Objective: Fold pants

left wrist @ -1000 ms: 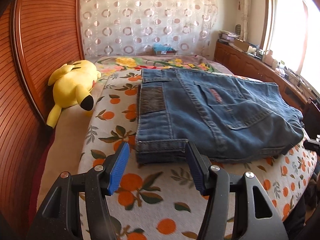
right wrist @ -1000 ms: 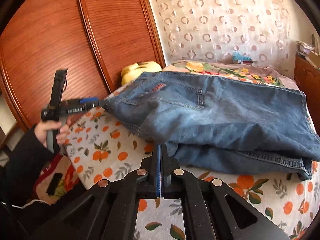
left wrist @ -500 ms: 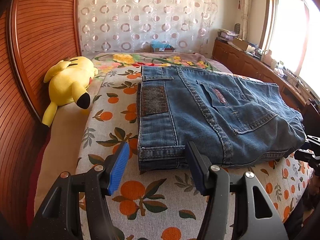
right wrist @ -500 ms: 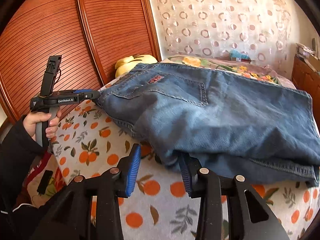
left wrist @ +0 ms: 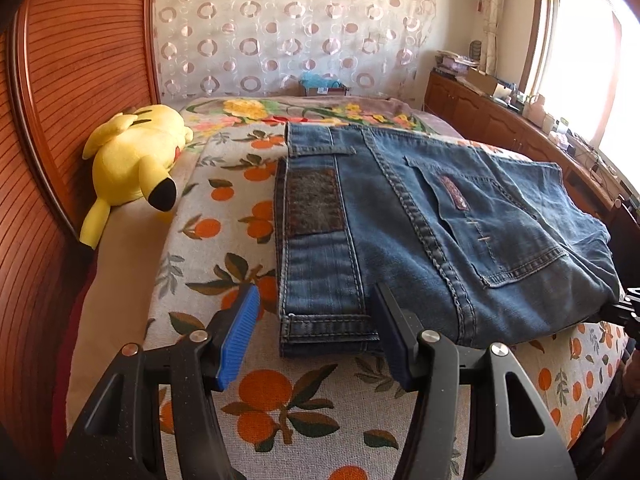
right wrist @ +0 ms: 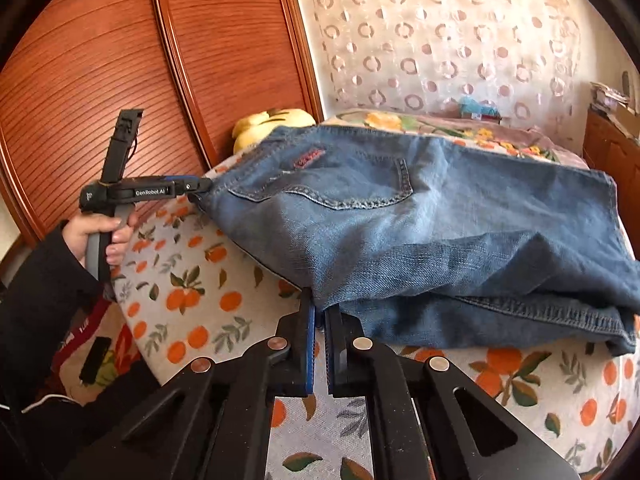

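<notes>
Folded blue jeans (left wrist: 420,232) lie on the orange-print bedspread (left wrist: 224,264). My left gripper (left wrist: 316,294) stands over their near waistband corner. Its jaws are closing, with the waistband end between them, and the blue pads (left wrist: 240,320) are not pressing on the cloth. In the right wrist view the left gripper (right wrist: 196,190) sits at the jeans' (right wrist: 400,220) left corner, held by a hand (right wrist: 100,232). My right gripper (right wrist: 320,312) is shut on the near edge of the jeans' upper layer. In the left wrist view it shows only at the far right edge.
A yellow plush toy (left wrist: 136,164) lies at the bed's left by the ribbed wooden headboard (left wrist: 68,92). A wooden cabinet (left wrist: 500,120) with clutter runs under the window on the right. A patterned curtain (left wrist: 280,28) hangs behind. A small dark object (right wrist: 94,360) lies below the bed edge.
The right gripper opened, moved onto the jeans' near edge, and shut on it. The left gripper crept forward, so the waistband corner now sits between its jaws.
</notes>
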The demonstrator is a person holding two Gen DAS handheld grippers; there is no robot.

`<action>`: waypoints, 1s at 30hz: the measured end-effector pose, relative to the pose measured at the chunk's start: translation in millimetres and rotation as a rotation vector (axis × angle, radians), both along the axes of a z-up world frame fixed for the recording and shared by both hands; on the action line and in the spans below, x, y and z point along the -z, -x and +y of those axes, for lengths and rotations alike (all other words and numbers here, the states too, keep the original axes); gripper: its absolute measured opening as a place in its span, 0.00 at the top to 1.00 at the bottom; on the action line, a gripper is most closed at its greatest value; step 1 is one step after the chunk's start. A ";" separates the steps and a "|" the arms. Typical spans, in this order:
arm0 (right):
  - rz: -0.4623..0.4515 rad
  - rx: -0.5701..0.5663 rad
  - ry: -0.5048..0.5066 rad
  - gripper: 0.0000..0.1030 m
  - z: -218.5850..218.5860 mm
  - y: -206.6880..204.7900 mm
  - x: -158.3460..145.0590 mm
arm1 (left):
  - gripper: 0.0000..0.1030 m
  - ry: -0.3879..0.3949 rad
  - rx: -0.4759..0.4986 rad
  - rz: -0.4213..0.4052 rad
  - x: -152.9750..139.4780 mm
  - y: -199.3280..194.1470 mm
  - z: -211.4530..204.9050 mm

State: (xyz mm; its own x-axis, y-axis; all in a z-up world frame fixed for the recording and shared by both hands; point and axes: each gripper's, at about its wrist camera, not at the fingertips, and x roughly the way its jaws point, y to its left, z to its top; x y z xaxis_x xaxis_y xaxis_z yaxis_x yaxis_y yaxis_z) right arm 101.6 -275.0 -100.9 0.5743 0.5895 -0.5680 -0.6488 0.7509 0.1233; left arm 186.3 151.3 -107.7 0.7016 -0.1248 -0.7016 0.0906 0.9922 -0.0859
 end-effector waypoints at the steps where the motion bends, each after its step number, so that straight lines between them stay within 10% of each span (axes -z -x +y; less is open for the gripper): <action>1: 0.001 0.007 -0.001 0.96 -0.5 -1.2 1.0 | 0.51 0.016 0.013 0.009 0.0 -1.2 0.9; 12: 0.024 0.004 -0.008 0.96 -0.5 -11.1 8.7 | 0.88 0.028 0.057 -0.011 -6.2 12.3 -8.2; 25: 0.078 0.002 -0.053 0.96 -21.1 -1.7 7.3 | 0.90 0.059 -0.030 -0.073 -28.1 48.9 9.8; 30: 0.037 0.069 -0.050 0.94 -46.7 11.7 -6.5 | 0.75 0.051 0.015 -0.126 -45.2 55.1 -5.0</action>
State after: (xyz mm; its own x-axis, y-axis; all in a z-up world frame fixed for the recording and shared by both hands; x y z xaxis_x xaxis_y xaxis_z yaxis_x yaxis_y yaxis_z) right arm 89.9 -321.6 -94.4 0.5938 0.5777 -0.5601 -0.5904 0.7858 0.1844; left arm 131.2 146.3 -62.5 0.7813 -0.1693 -0.6008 0.1183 0.9852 -0.1238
